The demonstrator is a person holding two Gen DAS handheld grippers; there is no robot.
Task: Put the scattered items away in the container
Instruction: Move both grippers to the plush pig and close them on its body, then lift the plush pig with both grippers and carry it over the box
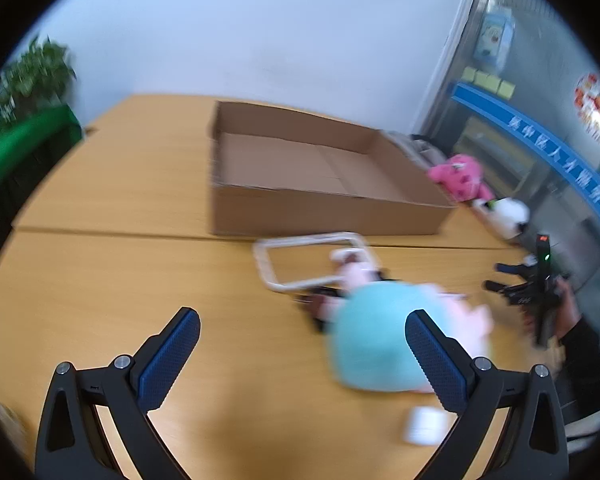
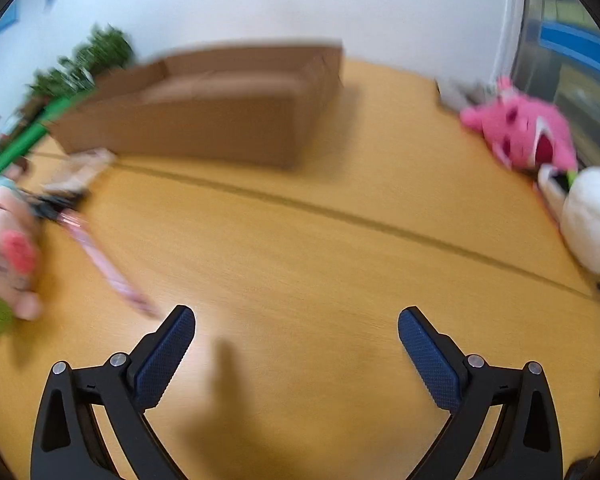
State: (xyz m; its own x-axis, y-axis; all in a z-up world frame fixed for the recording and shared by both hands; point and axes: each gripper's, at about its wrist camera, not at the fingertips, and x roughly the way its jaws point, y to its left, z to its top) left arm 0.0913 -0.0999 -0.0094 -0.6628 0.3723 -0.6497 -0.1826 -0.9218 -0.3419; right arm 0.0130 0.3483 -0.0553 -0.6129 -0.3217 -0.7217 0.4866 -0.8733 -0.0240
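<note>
An open, empty cardboard box (image 1: 324, 184) stands on the wooden table, also in the right wrist view (image 2: 204, 108). My left gripper (image 1: 302, 330) is open and empty above the table, just left of a turquoise and pink plush toy (image 1: 380, 336). A white frame (image 1: 312, 260) and a small pink toy (image 1: 352, 270) lie before the box. My right gripper (image 2: 296, 326) is open and empty over bare table; it also shows in the left wrist view (image 1: 540, 288). A pink plush (image 2: 528, 132) and a white plush (image 2: 592, 220) lie at the right. A pink striped stick (image 2: 104, 268) lies at the left.
A small white object (image 1: 424, 426) lies near the left gripper's right finger. A green plant (image 1: 28, 80) stands at the table's far left. A glass wall with a blue band (image 1: 560, 152) is at the right. A seam (image 2: 340, 212) crosses the table.
</note>
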